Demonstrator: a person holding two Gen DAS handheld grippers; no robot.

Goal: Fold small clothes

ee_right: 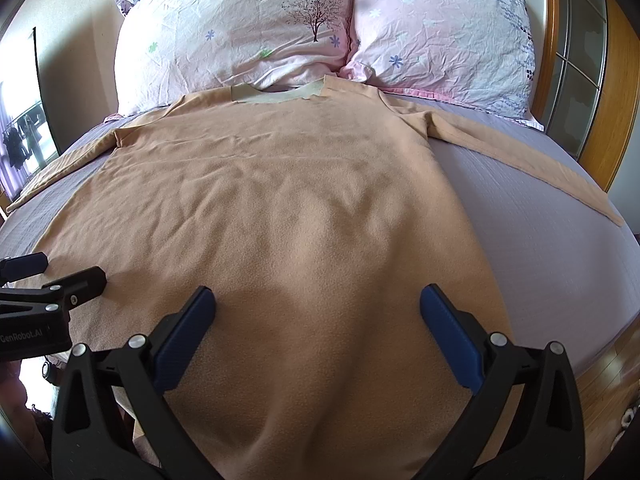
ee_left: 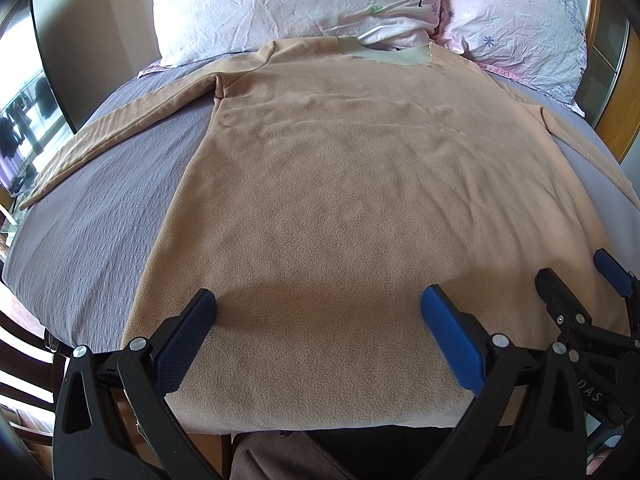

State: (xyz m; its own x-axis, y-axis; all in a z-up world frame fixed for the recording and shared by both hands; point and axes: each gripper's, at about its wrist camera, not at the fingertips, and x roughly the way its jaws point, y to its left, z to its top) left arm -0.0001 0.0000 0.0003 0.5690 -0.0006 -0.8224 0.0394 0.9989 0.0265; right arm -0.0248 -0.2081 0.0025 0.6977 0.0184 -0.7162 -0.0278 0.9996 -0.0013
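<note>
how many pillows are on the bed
2: a left pillow and a right pillow, side by side at the head of the bed, behind the shirt collar.

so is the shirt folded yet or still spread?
Spread. The shirt lies flat on the bed, both sleeves out sideways; no fold visible.

Bed with grey-lilac textured cover; two pink floral pillows side by side at its head; wooden headboard frame at right.
</note>
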